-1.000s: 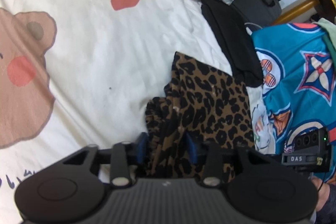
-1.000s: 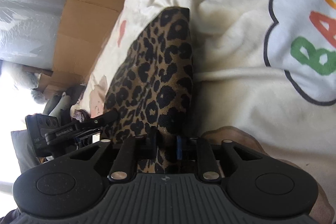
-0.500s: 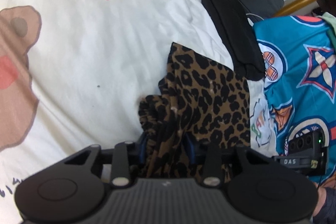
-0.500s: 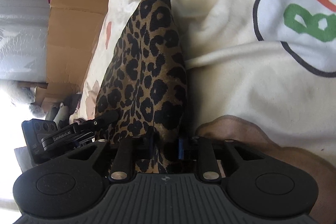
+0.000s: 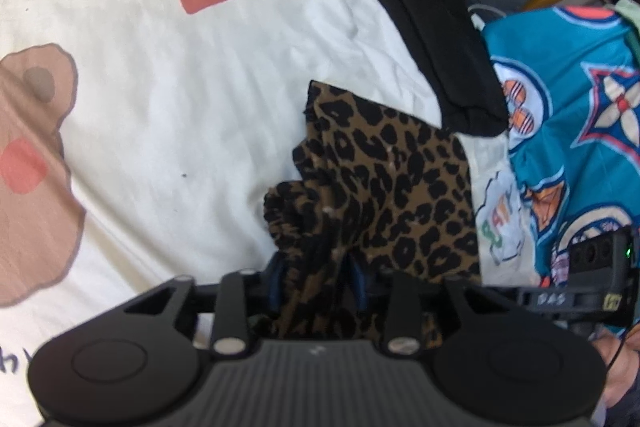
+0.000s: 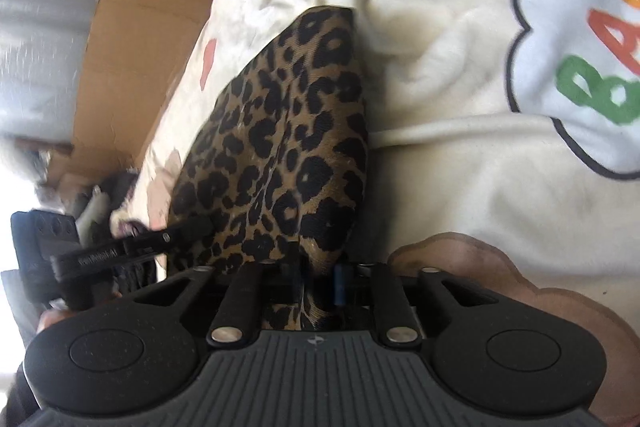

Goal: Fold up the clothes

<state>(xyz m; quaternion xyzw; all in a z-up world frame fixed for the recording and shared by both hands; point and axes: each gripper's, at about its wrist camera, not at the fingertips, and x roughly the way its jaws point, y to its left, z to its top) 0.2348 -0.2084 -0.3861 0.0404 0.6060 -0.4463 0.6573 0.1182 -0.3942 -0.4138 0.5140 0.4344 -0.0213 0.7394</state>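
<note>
We had the leopard-print garment (image 5: 384, 195) pinched at two places, stretched over the white bedsheet (image 5: 192, 99) printed with a brown bear and pink patches. Our left gripper (image 5: 316, 281) was closed down on a gathered, bunched edge of the cloth, its blue-padded fingers (image 5: 275, 281) narrow with the fabric pressed between them. Our right gripper (image 6: 318, 281) was likewise clamped on the garment (image 6: 280, 155), the jaws close together around a fold of it, so that the cloth rose from the fingers as a taut wedge above the sheet (image 6: 460, 163). In the right wrist view we saw the left gripper (image 6: 188, 229) from the side, its black body biting the lower left edge of the same cloth. Just beyond the far corner of the garment lay a black garment (image 5: 444, 55), touching or nearly touching it; we could not tell which. A teal patterned cloth (image 5: 580, 131) lay to the right of that, and brown cardboard (image 6: 148, 39) stood along the far edge of the bed.
</note>
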